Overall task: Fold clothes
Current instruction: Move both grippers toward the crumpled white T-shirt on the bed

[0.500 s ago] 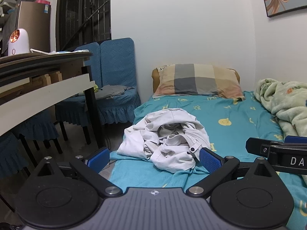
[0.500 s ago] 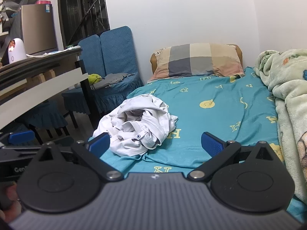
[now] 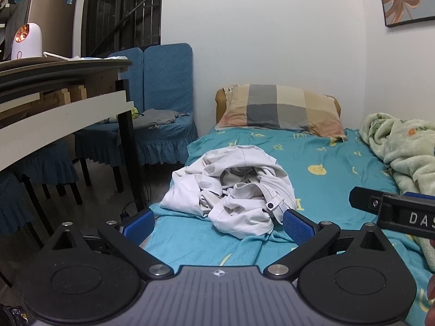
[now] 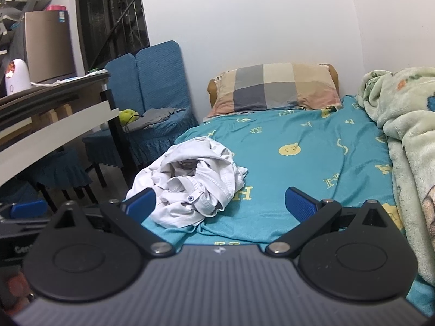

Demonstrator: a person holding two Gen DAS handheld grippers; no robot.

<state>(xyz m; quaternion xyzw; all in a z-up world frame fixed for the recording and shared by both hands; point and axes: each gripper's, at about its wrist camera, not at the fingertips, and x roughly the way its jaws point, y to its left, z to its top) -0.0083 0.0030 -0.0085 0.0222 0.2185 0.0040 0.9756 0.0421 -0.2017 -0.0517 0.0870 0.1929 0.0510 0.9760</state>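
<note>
A crumpled white garment (image 3: 233,190) with a dark button lies in a heap near the left edge of the teal bed sheet (image 3: 326,163). It also shows in the right wrist view (image 4: 190,187). My left gripper (image 3: 217,225) is open and empty, just short of the heap's near edge. My right gripper (image 4: 220,206) is open and empty, to the right of the heap, with its left finger near the cloth. The right gripper's side (image 3: 391,209) shows at the right of the left wrist view.
A plaid pillow (image 3: 280,108) lies at the head of the bed. A pale green blanket (image 4: 407,135) is bunched along the right side. A table (image 3: 54,103) and blue-covered chairs (image 3: 163,95) stand to the left of the bed.
Both grippers have moved slightly closer to the garment. Both stay open and the garment has not moved.
</note>
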